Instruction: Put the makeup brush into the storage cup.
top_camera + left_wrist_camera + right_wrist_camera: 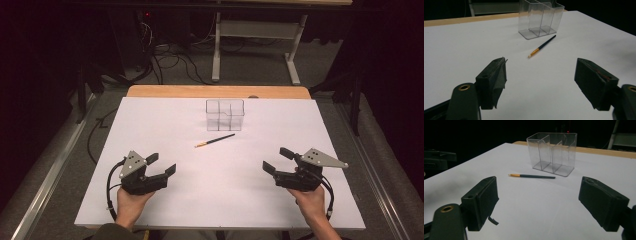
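High view: the white tabletop [165, 130] carried a clear three-compartment holder [225, 114] near its far edge. Both tools rested well on the near side of the holder, the left tool [161, 165] and right tool [272, 160] each with jaws spread wide and empty. A slim paintbrush [215, 140] lay flat just in front of the holder, apart from it. Likely hazards: the thin handle could roll or slip from the pads during a pinch, and a careless approach could knock the light holder askew.
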A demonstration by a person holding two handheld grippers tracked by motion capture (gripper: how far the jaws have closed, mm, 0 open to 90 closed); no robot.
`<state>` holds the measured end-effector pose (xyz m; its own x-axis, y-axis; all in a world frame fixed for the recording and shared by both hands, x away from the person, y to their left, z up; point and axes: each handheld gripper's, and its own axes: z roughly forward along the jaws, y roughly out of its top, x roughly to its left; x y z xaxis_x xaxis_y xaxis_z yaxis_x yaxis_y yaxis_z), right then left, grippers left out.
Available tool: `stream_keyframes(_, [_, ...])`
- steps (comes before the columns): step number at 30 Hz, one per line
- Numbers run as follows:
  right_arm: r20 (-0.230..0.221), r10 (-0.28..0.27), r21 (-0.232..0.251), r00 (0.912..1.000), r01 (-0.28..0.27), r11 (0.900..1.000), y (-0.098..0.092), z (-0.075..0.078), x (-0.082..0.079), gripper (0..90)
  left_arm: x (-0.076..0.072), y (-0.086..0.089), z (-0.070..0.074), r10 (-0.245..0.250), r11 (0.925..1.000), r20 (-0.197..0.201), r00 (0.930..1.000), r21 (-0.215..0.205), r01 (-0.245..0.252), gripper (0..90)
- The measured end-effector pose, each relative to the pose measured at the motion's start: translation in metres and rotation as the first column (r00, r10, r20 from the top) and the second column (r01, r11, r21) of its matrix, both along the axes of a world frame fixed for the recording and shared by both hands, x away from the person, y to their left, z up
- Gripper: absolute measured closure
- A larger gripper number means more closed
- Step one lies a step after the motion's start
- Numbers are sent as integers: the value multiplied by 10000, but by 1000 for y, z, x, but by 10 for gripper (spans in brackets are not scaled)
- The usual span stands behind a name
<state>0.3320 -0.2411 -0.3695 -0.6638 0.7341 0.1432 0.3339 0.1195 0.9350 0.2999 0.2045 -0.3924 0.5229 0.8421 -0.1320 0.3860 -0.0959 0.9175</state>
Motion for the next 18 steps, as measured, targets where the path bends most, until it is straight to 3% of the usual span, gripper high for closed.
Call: stream_keyframes(18, [155, 288, -188, 9995, -285, 9994, 15, 1, 7, 169, 0, 0, 0, -9, 10000, -14, 10000, 64, 9, 260])
